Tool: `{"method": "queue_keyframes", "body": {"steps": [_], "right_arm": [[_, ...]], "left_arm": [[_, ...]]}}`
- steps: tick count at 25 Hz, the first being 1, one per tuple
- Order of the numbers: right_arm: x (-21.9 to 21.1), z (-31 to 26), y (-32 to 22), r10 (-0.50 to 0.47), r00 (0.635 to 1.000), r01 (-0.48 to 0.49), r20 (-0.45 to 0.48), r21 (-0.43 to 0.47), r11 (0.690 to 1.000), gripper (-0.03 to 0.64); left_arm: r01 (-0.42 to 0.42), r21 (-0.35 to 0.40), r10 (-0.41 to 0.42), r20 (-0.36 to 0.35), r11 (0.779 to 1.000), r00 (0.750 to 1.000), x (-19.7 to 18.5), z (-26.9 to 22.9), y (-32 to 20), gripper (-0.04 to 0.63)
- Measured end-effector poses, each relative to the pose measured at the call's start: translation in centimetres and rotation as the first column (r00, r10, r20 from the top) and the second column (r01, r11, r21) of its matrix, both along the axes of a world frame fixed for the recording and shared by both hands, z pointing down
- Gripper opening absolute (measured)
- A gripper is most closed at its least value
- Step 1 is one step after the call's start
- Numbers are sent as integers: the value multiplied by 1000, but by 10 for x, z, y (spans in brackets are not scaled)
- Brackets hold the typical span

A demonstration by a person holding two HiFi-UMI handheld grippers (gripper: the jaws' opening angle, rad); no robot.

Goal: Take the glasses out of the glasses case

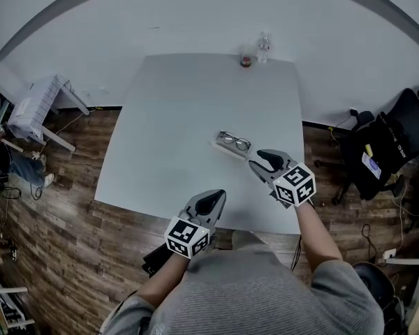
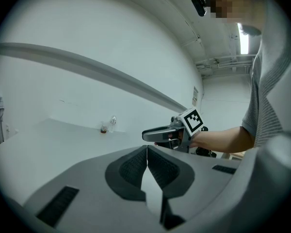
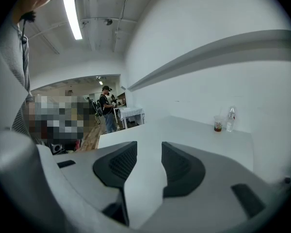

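Glasses (image 1: 234, 142) with dark rims lie on the pale glasses case (image 1: 222, 146), which sits on the white table (image 1: 174, 117) toward its right side, nearer the person than the middle. From the head view it cannot be told whether they rest down inside the open case or only on top of it. At the table's far edge a plastic cup (image 1: 245, 60) with a brownish residue at its bottom stands just beside a clear bottle (image 1: 264, 47); both are well apart from the case.

The right gripper (image 1: 258, 156) reaches forward over the table's near right part and points up and to the left in the head view, its tips just beside the near end of the case without clearly touching it. In the right gripper view its jaws stand apart, with only bare tabletop showing in the gap, so it holds nothing. The forearm behind it comes out of a grey sleeve (image 1: 335, 278).

The left gripper (image 1: 216, 196) hovers at the table's near edge, pointing forward and well apart from the case. In the left gripper view its jaws are pressed together with nothing between them. That view also shows the right gripper off to its right.

A black office chair (image 1: 398, 138) stands on the wooden floor (image 1: 70, 208) to the right of the table.
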State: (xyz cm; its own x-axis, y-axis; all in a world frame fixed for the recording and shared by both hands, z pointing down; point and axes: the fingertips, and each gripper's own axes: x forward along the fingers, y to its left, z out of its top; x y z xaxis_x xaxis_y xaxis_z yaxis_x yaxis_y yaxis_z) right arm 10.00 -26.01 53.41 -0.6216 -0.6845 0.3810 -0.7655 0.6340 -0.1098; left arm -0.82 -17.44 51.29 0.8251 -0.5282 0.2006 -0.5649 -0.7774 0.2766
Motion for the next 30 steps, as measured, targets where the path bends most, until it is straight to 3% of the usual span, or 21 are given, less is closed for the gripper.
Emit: {"method": "queue_keyframes", "body": {"steps": [14,24,30], "right_arm": [[8,22,-48,-60,997,57,-56,-65,996,151],[19,88,-85,-106,983,78,-150,-184,980,150],[20,105,-101,-130,977,94,-168,-206,974,150]], "left_arm": [[36,-7,-36,10,999,999,17,-10,-40,12],[91,-9,-90,27,996,996,11,-12,-63,12],[121,-20,-120,40,993,992,9,-7,-75,12]]}}
